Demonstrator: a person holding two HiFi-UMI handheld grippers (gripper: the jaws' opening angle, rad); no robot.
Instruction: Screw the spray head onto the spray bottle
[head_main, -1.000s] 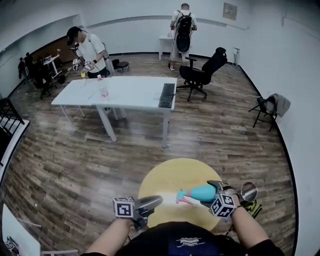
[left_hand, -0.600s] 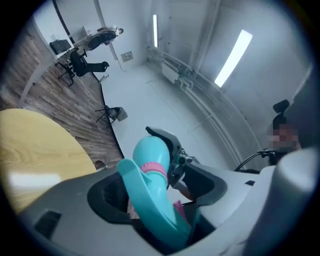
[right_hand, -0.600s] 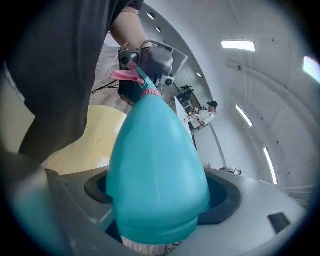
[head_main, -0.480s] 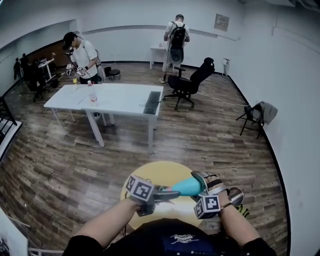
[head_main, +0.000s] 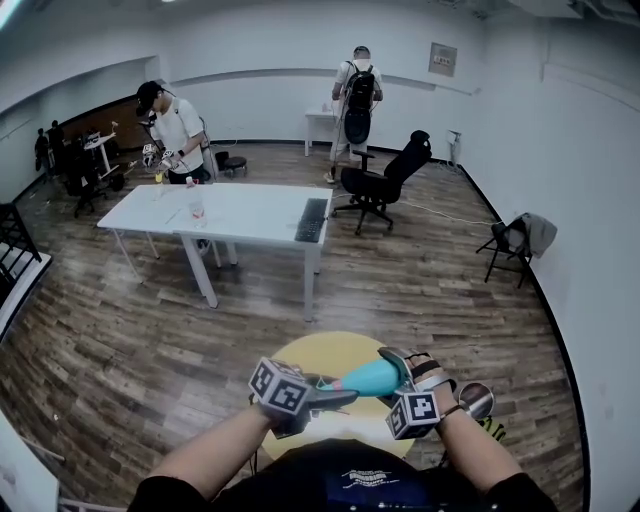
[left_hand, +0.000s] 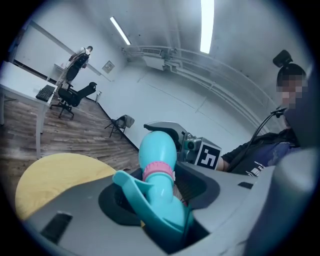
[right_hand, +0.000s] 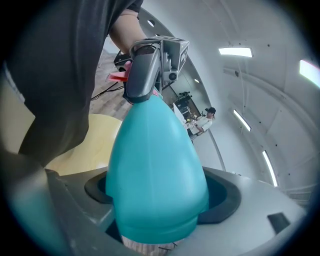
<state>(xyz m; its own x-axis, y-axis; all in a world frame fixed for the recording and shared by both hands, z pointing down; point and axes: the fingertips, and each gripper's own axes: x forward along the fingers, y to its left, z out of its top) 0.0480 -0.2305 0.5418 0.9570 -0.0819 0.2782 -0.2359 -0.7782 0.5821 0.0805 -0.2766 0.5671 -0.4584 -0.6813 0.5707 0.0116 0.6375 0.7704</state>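
In the head view a teal spray bottle (head_main: 372, 376) is held above the yellow round table (head_main: 320, 352), lying nearly level with its neck to the left. My right gripper (head_main: 400, 368) is shut on the bottle's body (right_hand: 157, 170). The teal spray head (left_hand: 159, 200) with its pink collar (left_hand: 159, 171) sits on the bottle's neck. My left gripper (head_main: 342, 394) has just been closing, with the spray head between its jaws and wedged against them. In the right gripper view the left gripper (right_hand: 150, 75) covers the far end of the bottle.
A long white table (head_main: 240, 210) with a keyboard stands further off, a person (head_main: 178, 135) beside it. A black office chair (head_main: 385, 175), a second person (head_main: 358, 95) and a folding chair (head_main: 515, 240) stand on the wooden floor.
My left gripper has moved right from beside the table's edge to the bottle's head and taken hold of it. Both grippers and the bottle have risen.
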